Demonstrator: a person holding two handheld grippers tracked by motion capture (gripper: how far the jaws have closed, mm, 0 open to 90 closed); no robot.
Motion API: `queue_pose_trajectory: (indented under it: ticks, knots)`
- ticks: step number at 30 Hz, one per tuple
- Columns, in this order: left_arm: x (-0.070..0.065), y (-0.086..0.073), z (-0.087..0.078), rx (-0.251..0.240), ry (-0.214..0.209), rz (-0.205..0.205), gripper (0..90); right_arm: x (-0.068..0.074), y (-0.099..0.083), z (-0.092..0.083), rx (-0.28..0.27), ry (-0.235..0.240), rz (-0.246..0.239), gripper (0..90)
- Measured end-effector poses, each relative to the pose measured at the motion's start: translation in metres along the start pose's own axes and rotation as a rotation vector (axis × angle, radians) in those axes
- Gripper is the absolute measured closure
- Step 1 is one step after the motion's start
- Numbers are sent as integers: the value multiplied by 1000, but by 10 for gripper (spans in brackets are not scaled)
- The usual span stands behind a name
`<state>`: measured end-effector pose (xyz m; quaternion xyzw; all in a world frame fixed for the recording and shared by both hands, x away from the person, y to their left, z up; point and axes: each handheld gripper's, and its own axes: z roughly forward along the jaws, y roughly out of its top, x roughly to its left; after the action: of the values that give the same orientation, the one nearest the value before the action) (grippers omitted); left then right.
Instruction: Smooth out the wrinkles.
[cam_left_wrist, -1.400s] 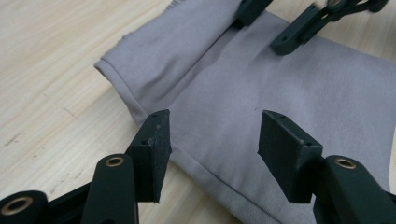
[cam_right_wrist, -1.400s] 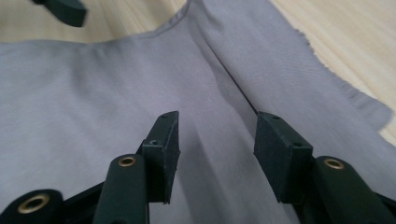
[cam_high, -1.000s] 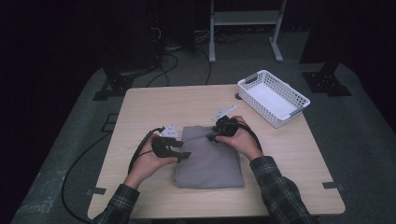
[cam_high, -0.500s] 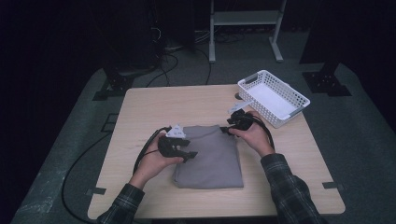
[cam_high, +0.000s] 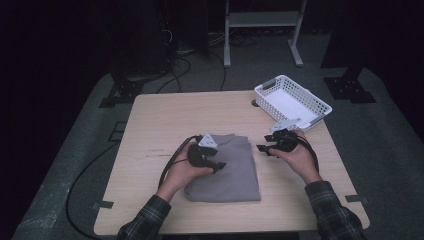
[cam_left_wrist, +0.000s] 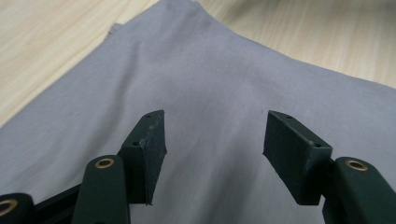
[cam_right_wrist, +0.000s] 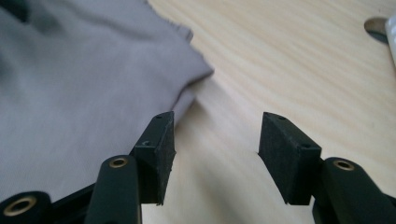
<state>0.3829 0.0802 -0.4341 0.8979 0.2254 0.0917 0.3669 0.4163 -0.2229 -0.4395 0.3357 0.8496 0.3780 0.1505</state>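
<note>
Cloth (cam_high: 227, 167), grey, smooth and folded into a flat rectangle, lies on pale woodgrain table (cam_high: 165, 120) under the left gripper (cam_high: 218, 165), whose jaws have just been opening and stand apart, empty. The right gripper view shows its frayed corner. The right gripper (cam_high: 263, 149), just right of the cloth, gapes over bare wood, empty; beyond it sits a white lattice basket (cam_high: 314, 106).

Wide bare table (cam_high: 165, 120) across the upper left of the high view, nothing blocking a pass there. The folded grey cloth (cam_high: 230, 170) lies flat at centre, low enough to cross over. At upper right the white basket (cam_high: 292, 102) stands on the corner, walling that side. Between cloth and basket, a clear strip of wood; front edge open too.
</note>
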Motion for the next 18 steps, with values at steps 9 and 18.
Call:
queue_pose_trajectory:
  ticks: [9,18]
  knots:
    - [-6,-1,29,44,19,19,358,1,-28,-16,2,-17,9,420]
    - [-8,-11,40,40,58,-27,173,-1,-39,-9,26,-35,36,380]
